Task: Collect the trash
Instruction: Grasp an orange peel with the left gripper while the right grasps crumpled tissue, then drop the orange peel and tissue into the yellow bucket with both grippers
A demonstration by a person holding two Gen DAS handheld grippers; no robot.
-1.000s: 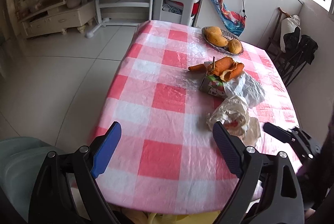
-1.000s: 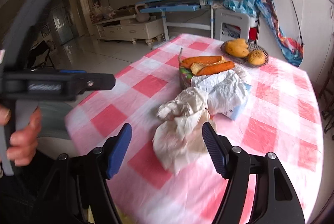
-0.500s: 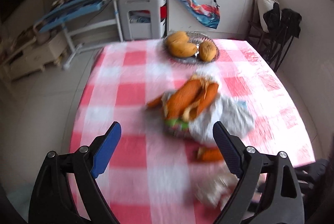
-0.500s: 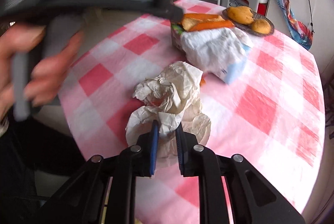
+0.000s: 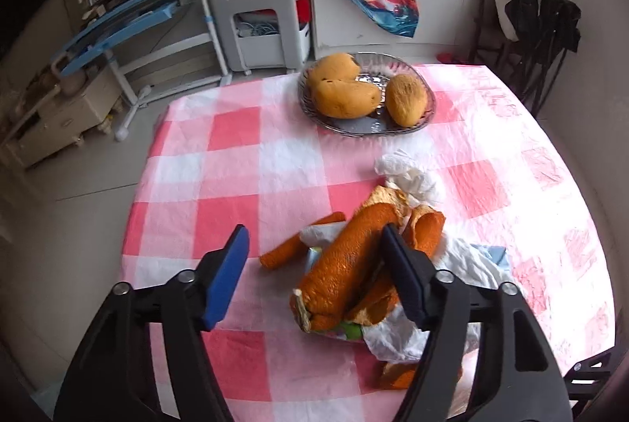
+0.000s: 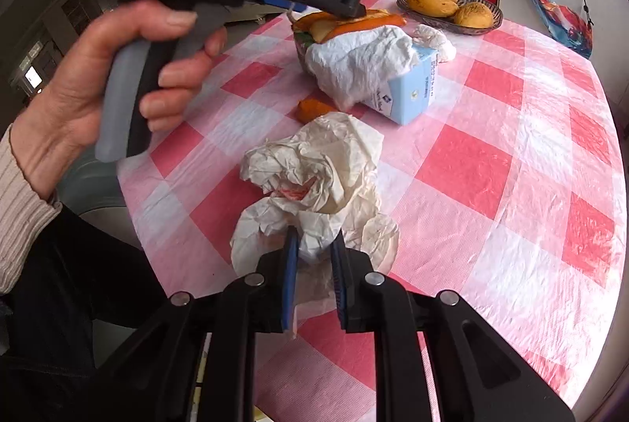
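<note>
A heap of trash lies on the pink checked table [image 5: 243, 166]: orange peels [image 5: 346, 265], white tissue [image 5: 464, 265] and a light blue carton [image 6: 416, 88]. My left gripper [image 5: 314, 257] is open and hovers over the peels, its right finger beside the big peel. My right gripper [image 6: 313, 253] is shut on a crumpled cream paper wrapper [image 6: 318, 170] lying at the near table edge. A loose piece of peel [image 6: 312, 107] lies between the wrapper and the carton. A small tissue wad [image 5: 405, 174] lies behind the heap.
A glass plate [image 5: 426, 99] with mangoes [image 5: 342, 92] stands at the far end of the table. Beyond are a white stool [image 5: 263, 25], a blue desk and folded chairs at the right. The left hand and its gripper handle [image 6: 129, 68] fill the left of the right wrist view.
My left gripper has moved forward over the table to the peel heap and stays open. My right gripper closed on the paper wrapper and still holds it.
</note>
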